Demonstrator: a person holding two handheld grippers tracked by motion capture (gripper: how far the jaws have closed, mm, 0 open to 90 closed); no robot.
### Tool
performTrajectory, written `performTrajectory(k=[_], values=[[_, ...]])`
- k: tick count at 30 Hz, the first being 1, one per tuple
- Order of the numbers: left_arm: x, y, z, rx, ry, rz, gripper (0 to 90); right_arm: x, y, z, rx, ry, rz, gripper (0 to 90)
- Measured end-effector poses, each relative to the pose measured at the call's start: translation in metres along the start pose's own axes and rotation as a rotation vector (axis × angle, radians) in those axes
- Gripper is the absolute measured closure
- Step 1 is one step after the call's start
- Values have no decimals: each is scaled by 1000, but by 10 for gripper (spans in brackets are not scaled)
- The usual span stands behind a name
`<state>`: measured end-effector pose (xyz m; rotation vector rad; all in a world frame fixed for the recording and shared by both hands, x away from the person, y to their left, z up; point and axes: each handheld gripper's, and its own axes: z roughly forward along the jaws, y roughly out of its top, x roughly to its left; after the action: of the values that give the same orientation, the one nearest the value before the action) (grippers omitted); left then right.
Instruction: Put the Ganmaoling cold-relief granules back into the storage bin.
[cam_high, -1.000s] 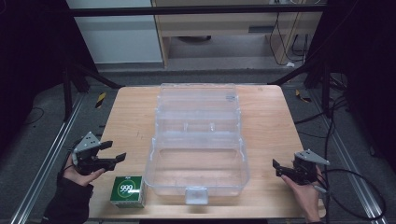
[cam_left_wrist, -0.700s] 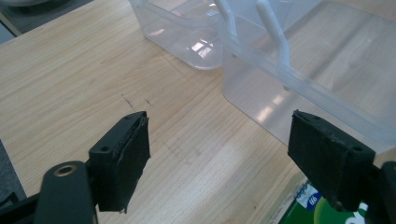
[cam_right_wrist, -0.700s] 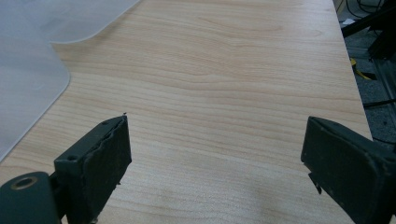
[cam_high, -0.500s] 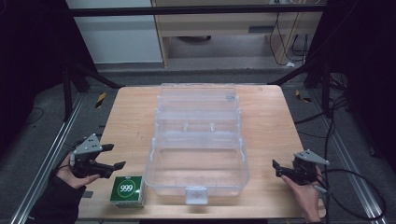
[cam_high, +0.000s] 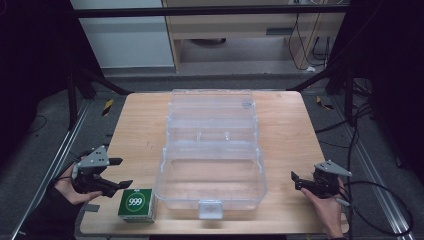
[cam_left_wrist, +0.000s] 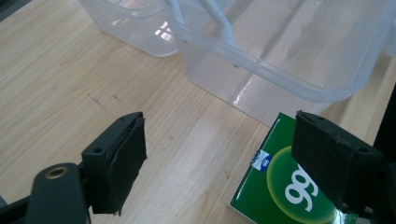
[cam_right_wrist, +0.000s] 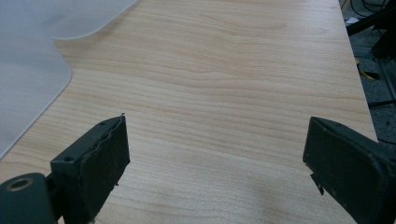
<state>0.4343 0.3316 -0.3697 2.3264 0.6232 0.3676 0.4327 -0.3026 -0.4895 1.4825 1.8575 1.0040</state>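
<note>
At the table's near-left edge, the left gripper (cam_high: 111, 173) hovers with its jaws spread wide and nothing between them, poised just beside the small green cardboard box printed with a white "999" (cam_high: 136, 204). Judging by the scene, the work has barely begun: the box lies flat on the pale wooden table (cam_high: 140, 130), not yet grasped, just outside the near-left corner of the large clear plastic storage case (cam_high: 211, 175). In the left gripper view, one jaw hangs over the box's (cam_left_wrist: 285, 186) green top while the other stands over bare wood, so closing on it and lifting appear to be the steps left.

The case sits open at centre, its near tub empty as far as the high view shows, with a white latch (cam_high: 210, 209) on its front wall; the hinged section behind it also looks empty.

At the near-right edge, the right gripper (cam_high: 298, 181) waits over bare wood, jaws equally wide and holding nothing.
</note>
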Motion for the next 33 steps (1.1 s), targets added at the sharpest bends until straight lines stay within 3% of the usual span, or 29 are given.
performTrajectory(k=[19, 33], values=[[-10, 1, -3, 85, -76, 92, 155, 1, -1, 2, 11, 12, -6, 69], [-20, 0, 1, 148, -108, 159, 125, 0, -1, 3, 15, 17, -14, 64]])
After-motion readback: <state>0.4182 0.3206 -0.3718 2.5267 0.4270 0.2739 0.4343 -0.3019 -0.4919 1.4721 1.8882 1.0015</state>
